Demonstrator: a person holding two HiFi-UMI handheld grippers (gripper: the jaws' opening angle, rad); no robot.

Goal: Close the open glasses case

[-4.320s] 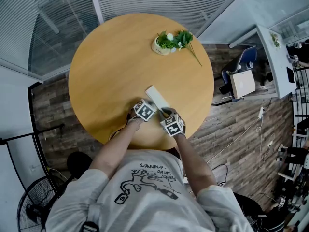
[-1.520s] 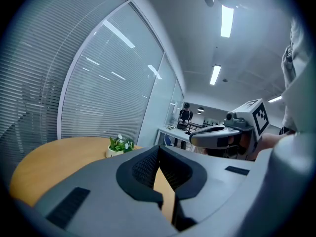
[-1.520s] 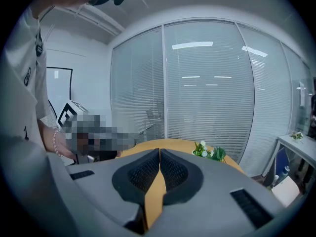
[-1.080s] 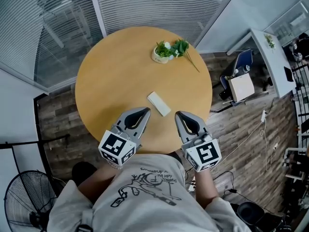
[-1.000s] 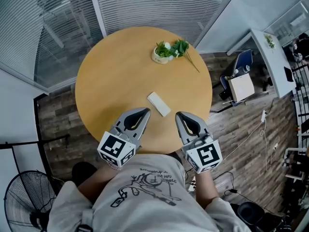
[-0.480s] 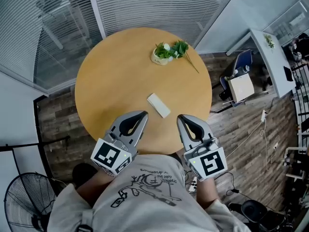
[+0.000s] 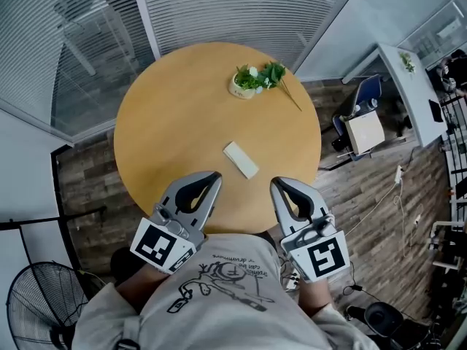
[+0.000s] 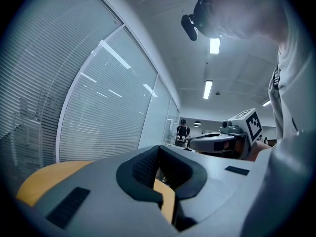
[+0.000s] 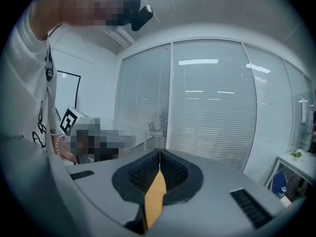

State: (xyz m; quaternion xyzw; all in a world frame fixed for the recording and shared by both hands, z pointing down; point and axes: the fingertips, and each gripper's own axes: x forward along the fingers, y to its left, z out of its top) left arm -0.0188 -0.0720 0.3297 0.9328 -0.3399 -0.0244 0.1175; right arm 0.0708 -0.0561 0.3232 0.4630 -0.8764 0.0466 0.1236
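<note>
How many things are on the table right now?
2: the case near the table's middle and the plant at the far edge. The left gripper and right gripper cover some of the near edge.

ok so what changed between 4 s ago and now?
Both grippers backed off the glasses case toward the person. The left gripper and right gripper now sit over the near edge of the table, jaws together, holding nothing. In the last second they only eased slightly further back. The case lies flat where it was, and the potted plant is unmoved.
</note>
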